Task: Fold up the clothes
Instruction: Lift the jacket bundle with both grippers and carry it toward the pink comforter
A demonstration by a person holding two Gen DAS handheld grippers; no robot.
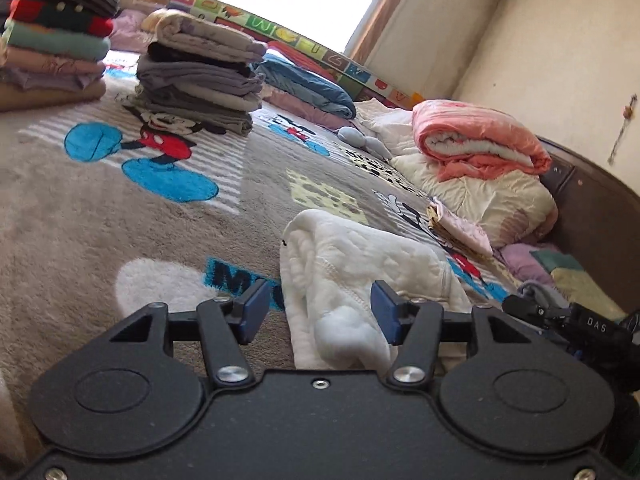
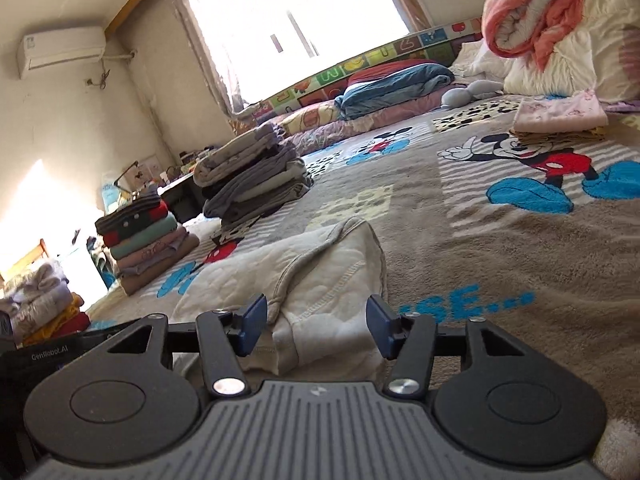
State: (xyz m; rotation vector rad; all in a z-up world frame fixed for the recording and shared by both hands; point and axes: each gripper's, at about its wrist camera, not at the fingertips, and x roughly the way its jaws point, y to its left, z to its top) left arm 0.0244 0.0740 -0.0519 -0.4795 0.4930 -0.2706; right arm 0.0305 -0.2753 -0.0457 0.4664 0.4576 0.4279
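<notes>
On my left, two stacks of folded clothes [image 1: 60, 36] [image 1: 200, 80] stand on the cartoon-mouse blanket [image 1: 100, 208], whose blue lettering is half covered by the white garment [image 1: 352, 272], so I read only "M" there. The garment lies bunched between the parted pads of my left gripper [image 1: 316, 312], unclamped; in the right view my right gripper [image 2: 316, 324] likewise stands apart over its hem, beside "SE...". The pink quilt [image 1: 480, 140] is cut off; one tool reads "GenRobot.AI", the other "DAS".
</notes>
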